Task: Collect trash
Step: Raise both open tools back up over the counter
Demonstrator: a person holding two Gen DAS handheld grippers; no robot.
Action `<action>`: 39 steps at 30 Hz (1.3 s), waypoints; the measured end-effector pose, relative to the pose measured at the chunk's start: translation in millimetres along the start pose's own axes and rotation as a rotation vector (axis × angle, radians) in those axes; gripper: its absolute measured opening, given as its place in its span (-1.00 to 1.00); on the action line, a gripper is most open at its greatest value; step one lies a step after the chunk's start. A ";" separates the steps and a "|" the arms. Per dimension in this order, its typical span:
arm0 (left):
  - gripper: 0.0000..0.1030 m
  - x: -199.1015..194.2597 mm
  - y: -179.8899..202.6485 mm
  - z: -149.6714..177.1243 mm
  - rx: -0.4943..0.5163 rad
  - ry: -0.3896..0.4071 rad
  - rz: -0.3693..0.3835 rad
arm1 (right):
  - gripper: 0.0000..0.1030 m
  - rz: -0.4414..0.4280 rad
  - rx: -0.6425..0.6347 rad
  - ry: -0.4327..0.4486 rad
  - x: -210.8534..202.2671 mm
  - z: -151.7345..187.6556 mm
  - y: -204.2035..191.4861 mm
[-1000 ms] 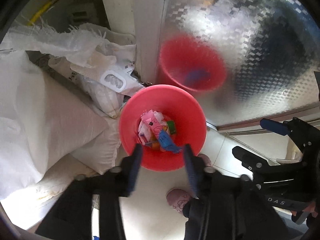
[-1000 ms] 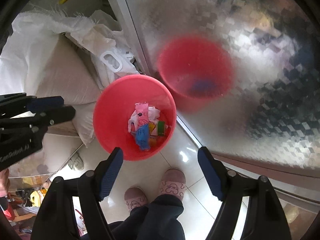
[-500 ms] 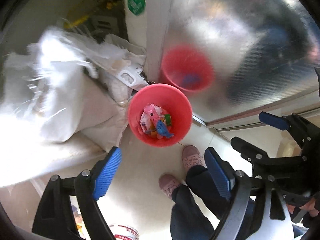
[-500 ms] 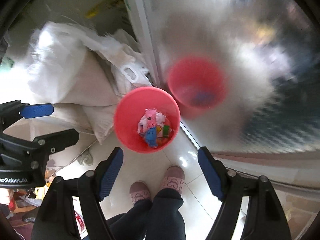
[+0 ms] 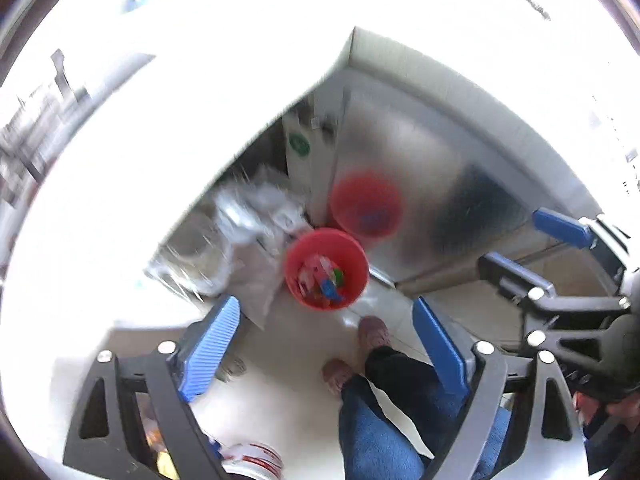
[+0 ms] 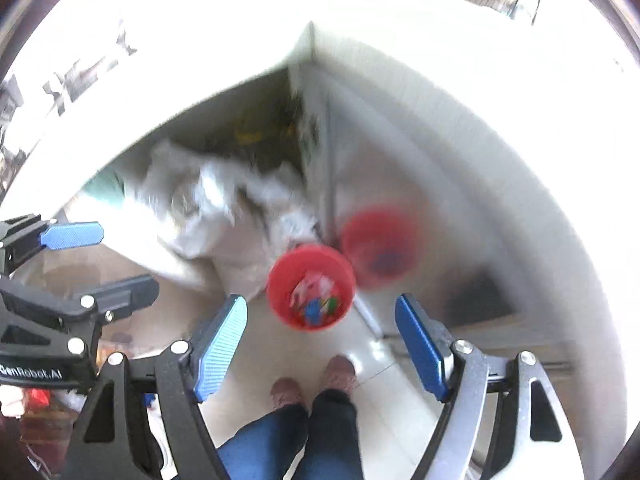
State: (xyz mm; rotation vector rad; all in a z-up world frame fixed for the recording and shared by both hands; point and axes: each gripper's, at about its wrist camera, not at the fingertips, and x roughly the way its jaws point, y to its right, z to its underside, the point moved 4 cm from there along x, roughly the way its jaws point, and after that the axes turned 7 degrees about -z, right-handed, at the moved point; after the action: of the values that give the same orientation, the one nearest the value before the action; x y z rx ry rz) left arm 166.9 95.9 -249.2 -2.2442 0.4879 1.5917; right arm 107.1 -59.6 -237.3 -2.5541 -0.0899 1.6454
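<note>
**Red bin far below both tools, straight ahead and down**

Both grippers look down from height. Frames blurred; upper half of each blown out white.

Left gripper [image 5: 326, 344]: blue pads spread wide, nothing between them. Right gripper [image 6: 320, 346]: same, pads well apart, empty. Each shows in the other's view off to the side, also parted.

Red bin [image 5: 326, 268] stands on the pale tiled floor [image 5: 288, 364], mouth up, beside a heap of white sacks [image 5: 248, 216] and close against a shiny metal panel [image 5: 420, 168] that carries the bin's red reflection. Mixed trash [image 5: 322, 280] lies in the bottom: pink, white, blue, green scraps, too smeared to sort. Person's slippers [image 6: 312, 384] stand just short of the bin.

Key relation: in both views the bin sits above the gap between the fingers, near the centre line, so it lies forward along each tool's axis and well below. Neither hand is clearly nearer; in the left view the bin sits about midway, in the right view slightly toward the left finger.

Judgement: trash already binned, nothing held. No loose trash visible on the floor in these views, so the next pickup lies out of frame or cannot be told
</note>
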 end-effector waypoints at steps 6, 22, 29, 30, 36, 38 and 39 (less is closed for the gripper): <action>0.85 -52.7 -6.2 -51.2 -0.017 0.090 -0.023 | 0.64 0.088 -0.014 0.131 -63.2 -51.9 7.0; 1.00 -34.7 1.1 -241.2 0.010 0.124 -0.045 | 0.93 0.129 0.006 0.174 -54.9 -201.5 85.9; 1.00 -4.2 -6.0 -308.1 0.003 0.098 -0.058 | 0.93 0.093 0.014 0.115 -21.5 -258.4 112.6; 1.00 2.0 -7.5 -317.3 0.004 0.089 -0.051 | 0.93 0.093 0.015 0.112 -16.7 -264.8 114.8; 1.00 45.0 -15.5 -363.7 0.078 0.060 -0.050 | 0.93 0.072 0.071 0.047 28.6 -295.7 129.1; 1.00 57.2 -18.1 -380.3 0.127 0.056 -0.034 | 0.93 0.073 0.090 0.040 39.8 -304.3 131.2; 1.00 63.3 -18.7 -389.1 0.161 0.051 -0.025 | 0.93 0.079 0.102 0.038 43.7 -308.3 131.7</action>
State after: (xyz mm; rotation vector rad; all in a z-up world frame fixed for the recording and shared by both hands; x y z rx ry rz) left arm 517.6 -74.0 -186.8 -2.1663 0.5778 1.4324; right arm 405.1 -202.4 -165.8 -2.5412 0.0960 1.5834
